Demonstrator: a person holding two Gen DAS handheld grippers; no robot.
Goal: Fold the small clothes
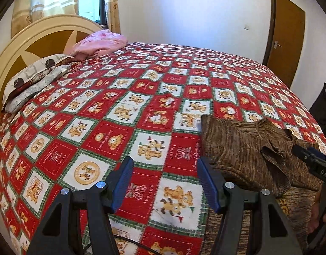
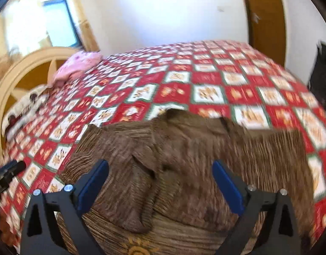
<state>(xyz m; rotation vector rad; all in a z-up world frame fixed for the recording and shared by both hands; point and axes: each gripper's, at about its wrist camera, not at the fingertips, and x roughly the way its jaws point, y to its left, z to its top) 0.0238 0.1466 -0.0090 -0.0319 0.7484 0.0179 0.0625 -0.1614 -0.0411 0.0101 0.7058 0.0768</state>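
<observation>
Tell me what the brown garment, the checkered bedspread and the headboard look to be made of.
Brown mottled garment: a knit, probably wool or acrylic yarn; fine ribbed rows show, matte. Red, white and green checkered bedspread: printed woven cloth, likely cotton, seemingly quilted by the stitch lines; matte. Cream and tan arched headboard: hard, smooth, painted wood or board; which one cannot be told.

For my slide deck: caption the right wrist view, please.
Open right gripper above a brown ribbed knit garment on a red-and-white teddy-bear patchwork bedspread.

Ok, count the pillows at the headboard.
3: a pink pillow farthest back, a patterned pillow stacked on a grey pillow nearer the camera. More may be hidden.
</observation>
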